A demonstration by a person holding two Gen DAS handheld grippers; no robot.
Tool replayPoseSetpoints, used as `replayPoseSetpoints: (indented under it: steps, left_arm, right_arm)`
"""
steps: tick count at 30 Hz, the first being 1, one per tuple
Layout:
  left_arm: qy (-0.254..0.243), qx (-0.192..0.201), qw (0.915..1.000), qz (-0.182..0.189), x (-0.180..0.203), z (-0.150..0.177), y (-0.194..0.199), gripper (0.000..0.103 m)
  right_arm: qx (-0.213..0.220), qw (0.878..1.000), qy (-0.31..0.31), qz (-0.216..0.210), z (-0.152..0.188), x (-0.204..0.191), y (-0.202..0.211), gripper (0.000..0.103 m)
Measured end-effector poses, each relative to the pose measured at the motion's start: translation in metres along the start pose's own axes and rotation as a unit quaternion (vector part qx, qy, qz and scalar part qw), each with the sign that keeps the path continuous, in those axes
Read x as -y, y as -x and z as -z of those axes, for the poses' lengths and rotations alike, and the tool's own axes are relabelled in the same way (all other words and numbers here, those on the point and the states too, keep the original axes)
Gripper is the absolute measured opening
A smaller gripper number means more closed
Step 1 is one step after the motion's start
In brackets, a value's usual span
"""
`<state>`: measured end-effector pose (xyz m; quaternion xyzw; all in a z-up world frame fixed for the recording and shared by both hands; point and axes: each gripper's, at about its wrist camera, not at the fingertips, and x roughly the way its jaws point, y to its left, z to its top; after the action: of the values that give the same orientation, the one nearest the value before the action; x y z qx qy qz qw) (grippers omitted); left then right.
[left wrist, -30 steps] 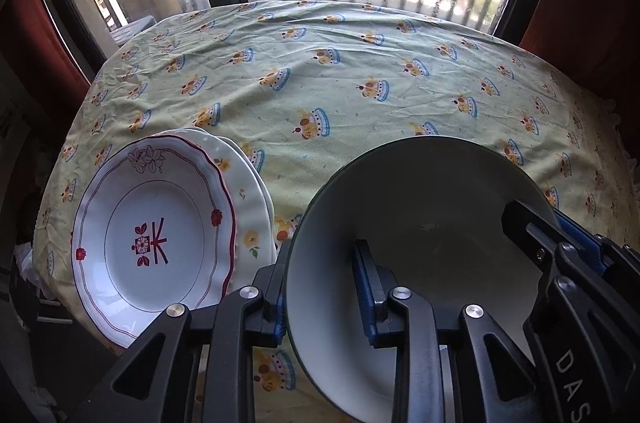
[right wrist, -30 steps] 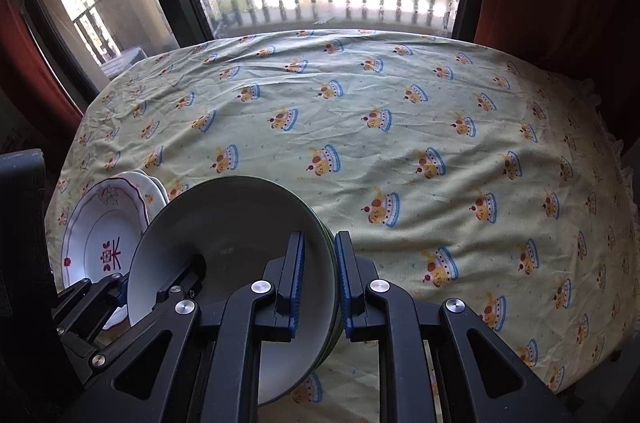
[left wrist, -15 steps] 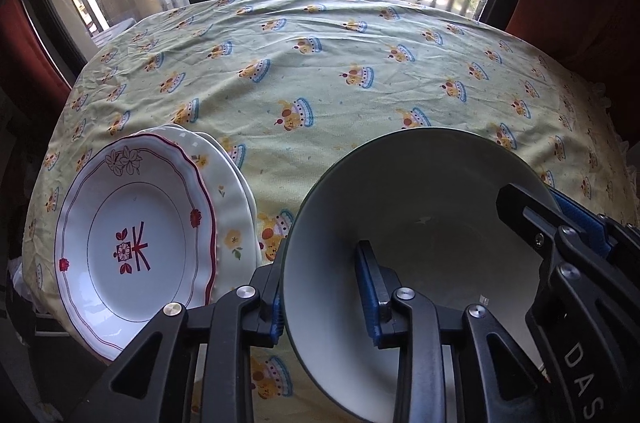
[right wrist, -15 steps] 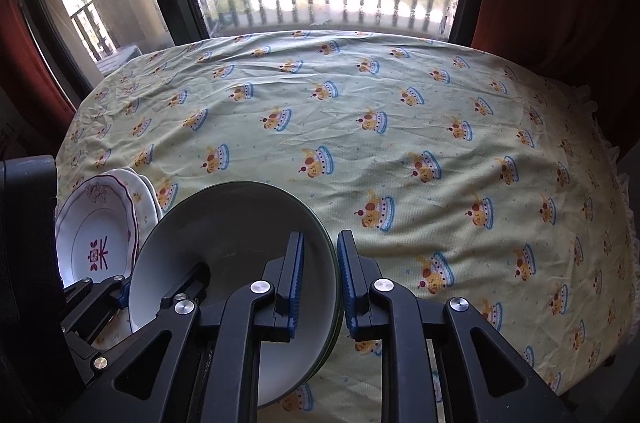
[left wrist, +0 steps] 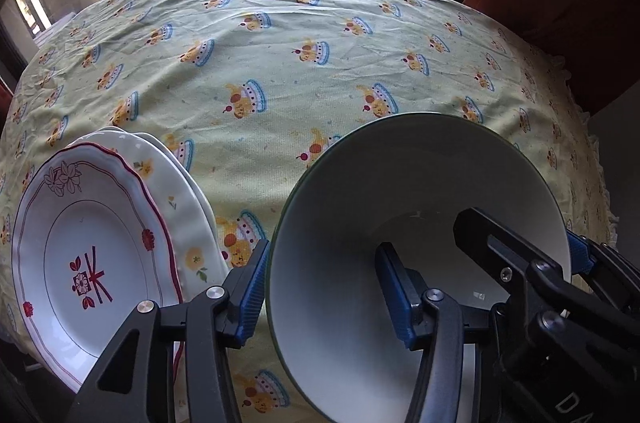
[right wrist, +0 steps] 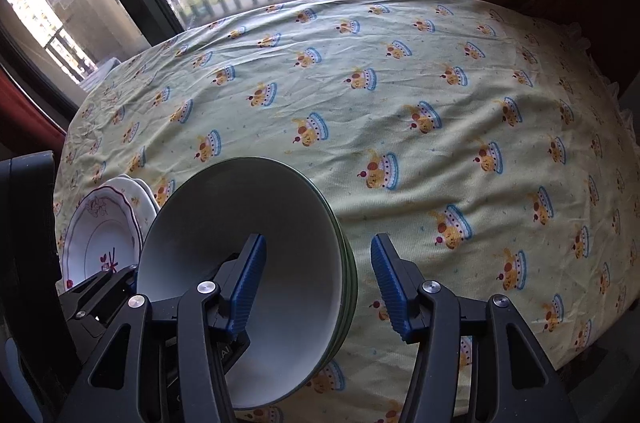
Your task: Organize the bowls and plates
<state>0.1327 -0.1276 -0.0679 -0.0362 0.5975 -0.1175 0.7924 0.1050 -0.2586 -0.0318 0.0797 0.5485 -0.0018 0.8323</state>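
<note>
Straddling the bowls' rim, both sets of my fingers stand open, left and right; bowls nested, plates stacked alongside, little seems left.

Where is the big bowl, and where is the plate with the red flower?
bowl [left wrist: 360, 207], left wrist view, on its white inner wall.
red-flower plate [left wrist: 64, 247], left wrist view, on its white well.

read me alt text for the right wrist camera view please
The right tongs stand open astride the rim of a stack of green-edged bowls on a crown-print tablecloth. Stacked patterned plates sit to the left.
</note>
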Motion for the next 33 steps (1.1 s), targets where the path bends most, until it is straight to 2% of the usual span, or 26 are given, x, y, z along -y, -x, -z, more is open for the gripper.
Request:
replayPoseSetpoints:
  steps: [7,12,18,22,26,33]
  left_arm:
    - [-0.021,-0.021,0.9976,0.063,-0.005,-0.007,-0.006,0.055]
    - [-0.034,-0.029,0.9949,0.09,-0.01,-0.01,-0.008,0.055]
    - [-0.028,-0.046,0.9933,0.102,-0.012,-0.011,-0.01,0.055]
    - [-0.022,-0.044,0.9948,0.09,-0.009,-0.009,-0.008,0.055]
    - [-0.024,-0.041,0.9965,0.068,-0.002,-0.01,-0.009,0.056]
    - [0.013,-0.03,0.9987,0.039,0.0,-0.005,-0.006,0.057]
  right_arm:
    - [-0.018,0.999,-0.044,0.026,0.0,0.001,-0.007,0.059]
    - [-0.028,0.995,-0.085,0.04,0.002,0.005,-0.009,0.059]
    - [-0.034,0.993,-0.11,0.038,0.004,0.013,-0.012,0.058]
    - [-0.041,0.993,-0.107,0.036,0.004,0.019,-0.02,0.058]
    - [-0.05,0.992,-0.116,-0.007,0.005,0.029,-0.029,0.058]
    - [-0.068,0.987,-0.105,-0.101,0.0,0.041,-0.046,0.053]
